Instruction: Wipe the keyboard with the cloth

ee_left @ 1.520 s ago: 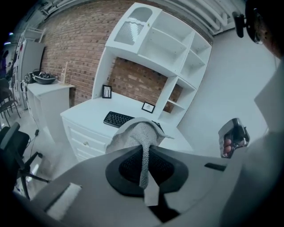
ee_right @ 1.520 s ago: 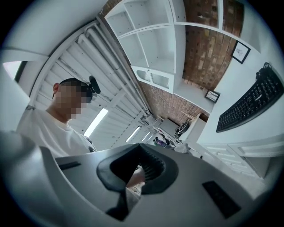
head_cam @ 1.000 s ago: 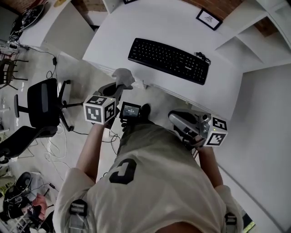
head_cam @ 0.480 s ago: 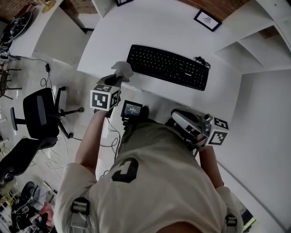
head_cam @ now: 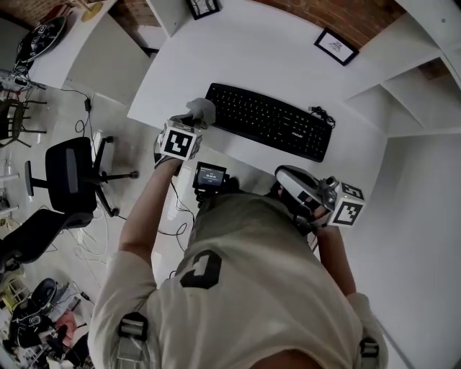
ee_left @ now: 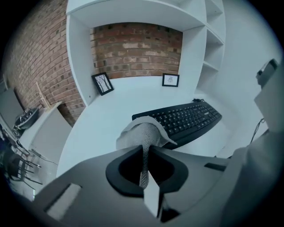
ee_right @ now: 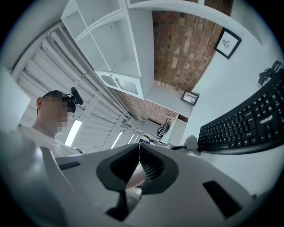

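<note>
A black keyboard lies slantwise on the white desk. My left gripper is shut on a grey cloth, which bunches out past the jaws just at the keyboard's left end. In the left gripper view the cloth hangs from the closed jaws of that gripper, in front of the keyboard. My right gripper stays off the desk's near edge, below the keyboard, shut with nothing in it. Its own view shows the right gripper, the keyboard side-on and the cloth beyond.
Two small framed pictures stand at the back of the desk. White shelves rise on the right. A black office chair and cables sit on the floor at the left. A small screen device hangs at the person's waist.
My left gripper has carried the cloth forward from beyond the desk's near edge up to the keyboard's left end. The right gripper has barely shifted.
</note>
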The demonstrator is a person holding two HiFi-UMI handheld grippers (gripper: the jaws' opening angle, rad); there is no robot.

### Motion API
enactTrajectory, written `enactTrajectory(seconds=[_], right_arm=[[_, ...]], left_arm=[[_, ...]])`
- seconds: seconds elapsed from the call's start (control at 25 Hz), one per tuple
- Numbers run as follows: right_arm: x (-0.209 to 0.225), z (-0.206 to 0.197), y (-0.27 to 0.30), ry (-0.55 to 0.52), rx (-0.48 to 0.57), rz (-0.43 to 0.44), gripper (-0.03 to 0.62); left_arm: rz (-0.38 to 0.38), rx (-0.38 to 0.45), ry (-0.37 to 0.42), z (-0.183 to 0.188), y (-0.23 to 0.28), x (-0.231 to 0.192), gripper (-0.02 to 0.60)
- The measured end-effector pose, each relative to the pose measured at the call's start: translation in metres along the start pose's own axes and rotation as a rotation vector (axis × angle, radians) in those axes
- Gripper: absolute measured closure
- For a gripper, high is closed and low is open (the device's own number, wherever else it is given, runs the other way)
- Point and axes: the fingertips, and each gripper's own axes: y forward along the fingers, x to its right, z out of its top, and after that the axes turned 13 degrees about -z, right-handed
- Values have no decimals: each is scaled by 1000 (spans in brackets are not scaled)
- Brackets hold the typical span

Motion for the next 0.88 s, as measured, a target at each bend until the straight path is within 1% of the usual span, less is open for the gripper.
enactTrajectory(seconds=[0.12,0.2,0.44,0.52,0.64,0.88], right_arm=[[5,8,-5,5,-29,10,588],[12,15,-10,34,-20,13,588],[31,23,-28,99,-11,6,588],[35,25,-33,110,-10,1,588],[38,28,-40,122,-3,-6,588],[41,28,-44,134,-8,-4,588]], left_arm=[[51,-85,34,-3,13,-14,572],[78,-124,53,0,20,-21,572],[113,-225,140,2,41,-21,572],[110,-235,134,-1,47,-19,572],[112,-220,111,-1,52,-18,572],[138,-200,126,1,52,-19,572]])
